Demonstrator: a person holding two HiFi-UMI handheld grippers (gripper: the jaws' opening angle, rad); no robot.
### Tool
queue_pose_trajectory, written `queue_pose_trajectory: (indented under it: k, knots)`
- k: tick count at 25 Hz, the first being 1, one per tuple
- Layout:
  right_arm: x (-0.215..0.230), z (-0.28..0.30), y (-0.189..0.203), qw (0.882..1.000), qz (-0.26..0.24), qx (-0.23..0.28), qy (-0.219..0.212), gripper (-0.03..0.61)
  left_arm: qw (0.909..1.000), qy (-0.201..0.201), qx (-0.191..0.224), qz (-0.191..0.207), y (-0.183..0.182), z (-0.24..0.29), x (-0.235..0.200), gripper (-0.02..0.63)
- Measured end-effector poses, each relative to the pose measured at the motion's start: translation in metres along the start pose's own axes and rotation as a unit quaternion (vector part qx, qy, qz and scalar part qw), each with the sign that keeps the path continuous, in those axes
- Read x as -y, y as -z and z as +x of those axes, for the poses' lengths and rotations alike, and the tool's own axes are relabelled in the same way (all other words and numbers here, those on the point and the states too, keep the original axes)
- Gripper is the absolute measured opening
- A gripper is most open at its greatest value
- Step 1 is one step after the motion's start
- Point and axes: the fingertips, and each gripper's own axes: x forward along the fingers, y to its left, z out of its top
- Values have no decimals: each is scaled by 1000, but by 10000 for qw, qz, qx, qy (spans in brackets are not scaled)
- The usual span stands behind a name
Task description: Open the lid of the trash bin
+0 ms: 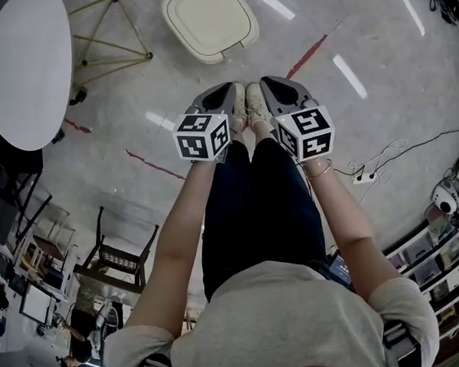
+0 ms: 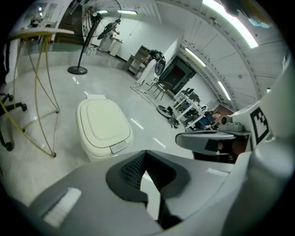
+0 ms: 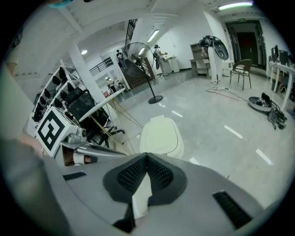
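Observation:
A cream trash bin (image 1: 209, 20) stands on the grey floor ahead of my feet, its lid down flat. It shows in the left gripper view (image 2: 103, 124) just beyond the jaws, and in the right gripper view (image 3: 161, 136) a little farther off. My left gripper (image 1: 226, 89) and right gripper (image 1: 267, 82) are held side by side in the air, short of the bin and touching nothing. Seen along the jaws, the left gripper (image 2: 145, 154) and the right gripper (image 3: 147, 157) each have their tips meeting, with nothing between them.
A round white table (image 1: 25, 67) on yellow wire legs (image 1: 107, 39) stands left of the bin. A black chair (image 1: 114, 258) is behind on the left, shelves (image 1: 441, 260) on the right. A power strip and cable (image 1: 365, 177) lie on the floor. A standing fan (image 2: 85, 37) is far back.

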Motion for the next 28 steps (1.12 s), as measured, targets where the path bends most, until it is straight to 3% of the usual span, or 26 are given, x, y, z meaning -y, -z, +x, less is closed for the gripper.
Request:
queue_pose_trajectory:
  k: [2,8,15,23,28]
  knots:
    - [13,7,5,9998,129,-3,118,8,9998,166,-88,49,1,14,0,9]
    - [44,31,14,9989,340,-6,313,8,9981,77,-214,569,-6,54,-18,9]
    - [57,58,34,9968,712,5,355,8,9882,-375,-655,1336,1,102,-50,9]
    - [66,90,60,9932,1090,14,406,8,9802,-845,-905,1547,16,125,-75,9]
    - [72,93,65,9924,1156,44,426,8,9789,-1071,-937,1464,21,128,-78,9]
